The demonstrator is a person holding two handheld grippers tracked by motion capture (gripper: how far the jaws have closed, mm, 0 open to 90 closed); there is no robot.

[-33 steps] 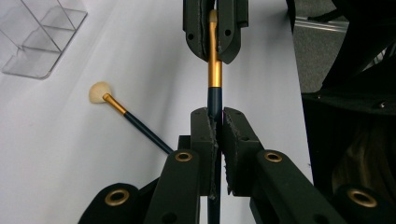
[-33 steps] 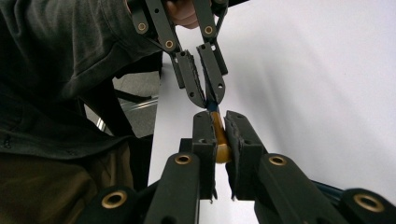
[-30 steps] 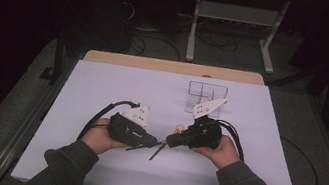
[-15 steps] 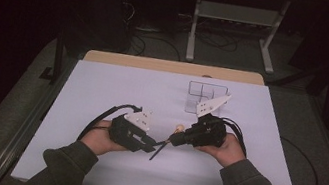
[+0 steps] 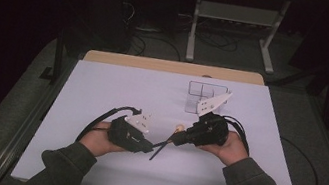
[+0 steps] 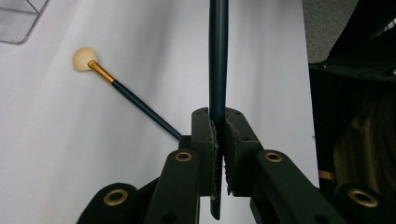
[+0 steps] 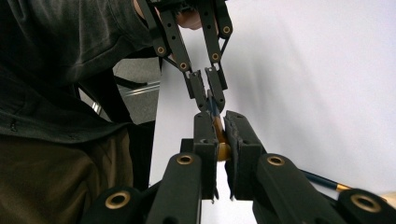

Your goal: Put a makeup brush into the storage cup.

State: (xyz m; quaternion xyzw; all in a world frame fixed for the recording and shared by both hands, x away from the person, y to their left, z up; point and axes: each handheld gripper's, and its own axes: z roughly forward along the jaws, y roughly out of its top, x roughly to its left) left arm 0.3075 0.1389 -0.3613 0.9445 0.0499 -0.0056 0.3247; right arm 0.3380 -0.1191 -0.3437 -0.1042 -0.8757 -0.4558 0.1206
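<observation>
The left gripper (image 5: 151, 147) is held low over the white table (image 5: 102, 87), near its front edge. Its jaws are closed on the dark handle of a brush (image 6: 218, 70); in the left gripper view the handle runs straight up between the jaws and a short end sticks out below them.

The right gripper (image 5: 176, 137) faces the left one, tips nearly touching. In the right gripper view its jaws are clamped on a gold-coloured section, apparently the same brush (image 7: 219, 133), and the left gripper (image 7: 208, 100) meets it head-on from above, with a person's dark sleeve (image 7: 56, 60) to the side.

A second brush (image 6: 121, 91) lies flat on the table just beside the gripper tips. It has a pale round tuft, a gold collar and a dark blue handle. In the high view its tuft (image 5: 179, 126) shows between the two grippers.

A clear tray with square compartments (image 5: 206, 97) stands further back on the table, behind the right gripper.

No brand, label or writing can be read on any item.
</observation>
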